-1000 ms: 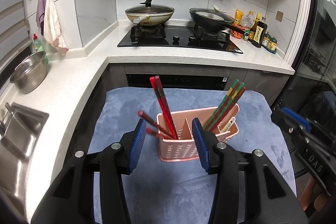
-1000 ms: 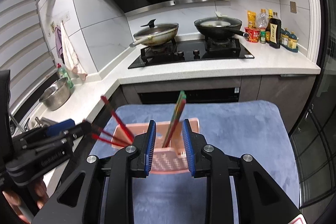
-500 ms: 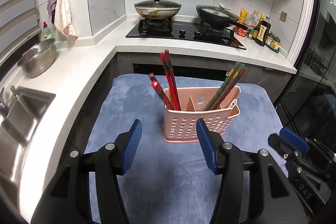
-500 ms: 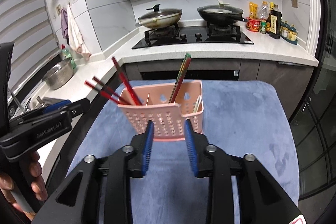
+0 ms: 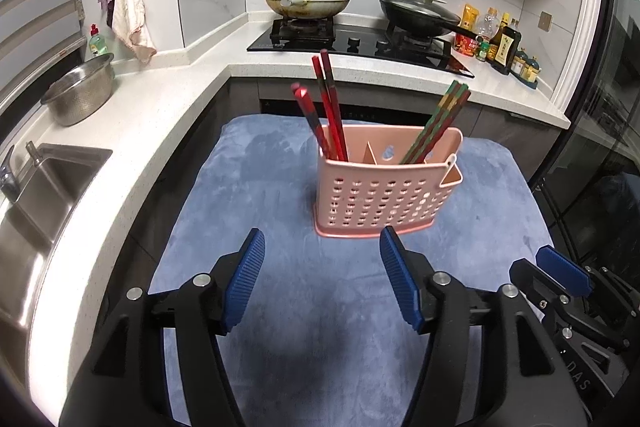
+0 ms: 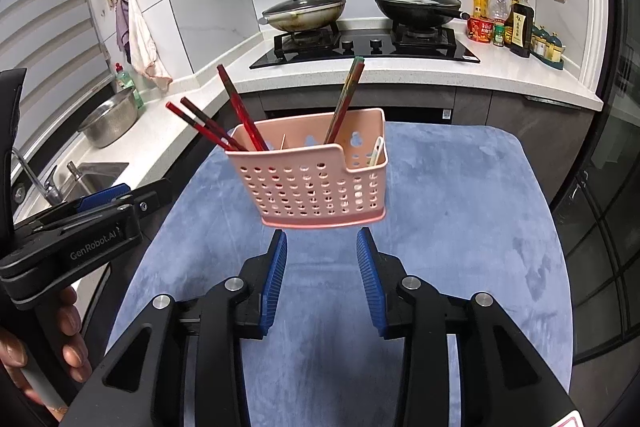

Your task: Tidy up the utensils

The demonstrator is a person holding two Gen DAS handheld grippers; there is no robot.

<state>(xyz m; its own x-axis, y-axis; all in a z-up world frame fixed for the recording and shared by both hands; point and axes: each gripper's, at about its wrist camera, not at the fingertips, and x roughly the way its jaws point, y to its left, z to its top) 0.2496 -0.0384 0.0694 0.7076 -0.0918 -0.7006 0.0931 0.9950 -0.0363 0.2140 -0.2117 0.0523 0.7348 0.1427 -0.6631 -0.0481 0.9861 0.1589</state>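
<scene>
- Left wrist view shows the left gripper (image 5: 320,283) with its two blue fingers spread wide and nothing between them.
- It hovers over the blue cloth (image 5: 280,307), near the front of the pink basket (image 5: 384,195) but not touching it.
- Right wrist view shows the right gripper (image 6: 322,279) with its fingers a bit apart (not as wide as the left) and also holding nothing.
- The basket stands upright on the cloth, between the two grippers and the kitchen counter (image 5: 168,115).
- Red chopsticks (image 5: 328,115) lean in the left part of the basket.
- Green and red chopsticks (image 5: 436,125) lean in the next part over.
- Something small and white (image 6: 376,151) pokes out of the little pocket on the right end. It could be a spoon, but I cannot tell.
- No chopsticks or spoons lie loose on the cloth in either view.
- So the sorting looks done or almost done, as far as I can judge.
- What may be left is only to pull the grippers away, or to straighten the two red chopsticks that lean far out to the side.
</scene>
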